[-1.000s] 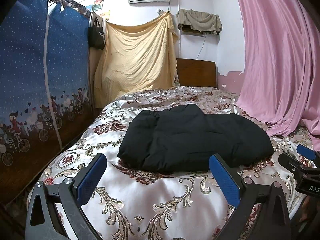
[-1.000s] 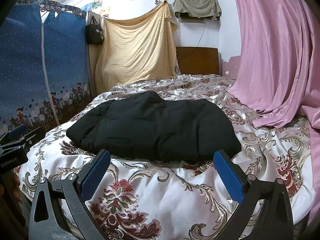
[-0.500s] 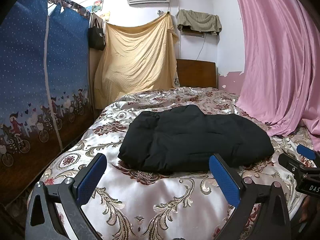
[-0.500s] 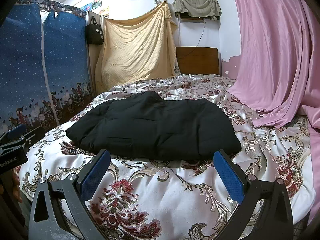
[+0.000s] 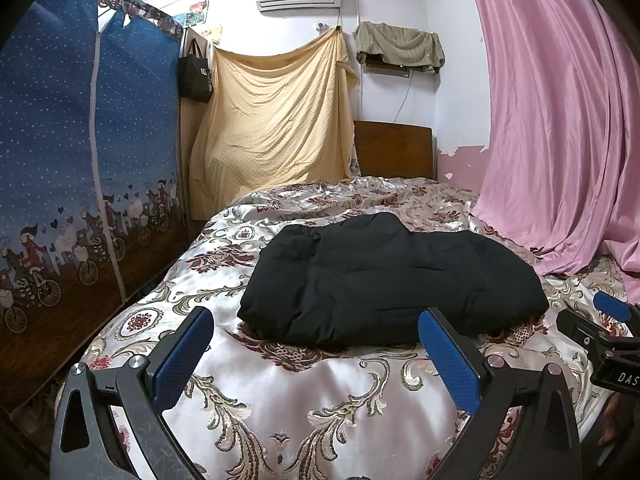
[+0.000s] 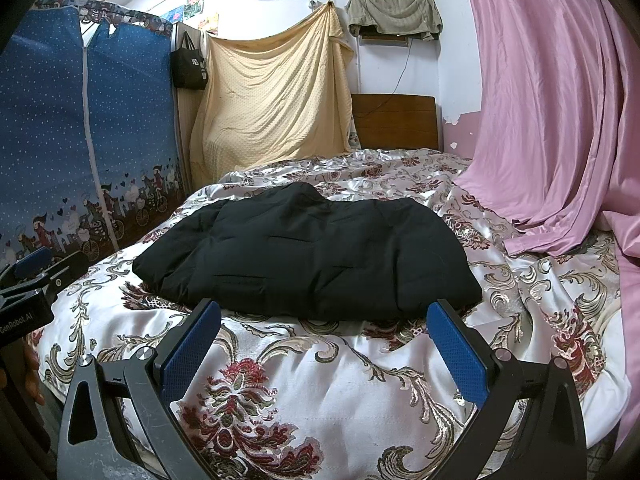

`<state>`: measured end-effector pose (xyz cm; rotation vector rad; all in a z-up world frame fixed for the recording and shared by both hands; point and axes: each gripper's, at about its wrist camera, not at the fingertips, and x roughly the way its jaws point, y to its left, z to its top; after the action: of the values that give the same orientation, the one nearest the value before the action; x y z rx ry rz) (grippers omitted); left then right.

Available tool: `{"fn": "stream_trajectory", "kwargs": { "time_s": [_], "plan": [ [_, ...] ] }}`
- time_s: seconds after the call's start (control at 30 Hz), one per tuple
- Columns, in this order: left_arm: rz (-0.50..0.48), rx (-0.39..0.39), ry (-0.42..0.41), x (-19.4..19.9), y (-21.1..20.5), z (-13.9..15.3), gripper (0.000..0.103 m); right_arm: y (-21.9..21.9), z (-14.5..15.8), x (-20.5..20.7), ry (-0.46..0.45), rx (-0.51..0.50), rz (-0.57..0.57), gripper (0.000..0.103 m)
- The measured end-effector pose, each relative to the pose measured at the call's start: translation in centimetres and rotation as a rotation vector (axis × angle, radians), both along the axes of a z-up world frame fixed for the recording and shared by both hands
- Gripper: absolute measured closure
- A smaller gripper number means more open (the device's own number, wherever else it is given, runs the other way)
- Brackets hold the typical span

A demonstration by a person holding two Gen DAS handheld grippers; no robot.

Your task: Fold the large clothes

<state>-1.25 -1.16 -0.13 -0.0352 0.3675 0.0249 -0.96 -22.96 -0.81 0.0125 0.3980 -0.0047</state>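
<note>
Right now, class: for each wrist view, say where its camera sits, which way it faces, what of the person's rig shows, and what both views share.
Left wrist: on the open left gripper at the bed's foot, facing the headboard; the other gripper shows at the right edge.
Right wrist: on the open right gripper, facing likewise; the other gripper shows at the left edge.
Shared: black jacket on the bedspread.

Bed (image 5: 280, 392) covered with glossy floral bedspread (image 6: 320, 360); folded black padded jacket (image 5: 384, 276) lying flat across its middle, pink curtain (image 6: 552, 224) hem spilling onto right edge.
</note>
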Motion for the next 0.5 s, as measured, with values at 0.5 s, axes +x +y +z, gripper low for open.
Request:
{"fn": "stream_trajectory", "kwargs": {
  "time_s": [0.5],
  "plan": [
    [0.001,0.000,-0.001,-0.17,0.06,0.08,0.000,0.03,-0.01,-0.01,0.000,-0.001,0.000,0.002]
  ]
}}
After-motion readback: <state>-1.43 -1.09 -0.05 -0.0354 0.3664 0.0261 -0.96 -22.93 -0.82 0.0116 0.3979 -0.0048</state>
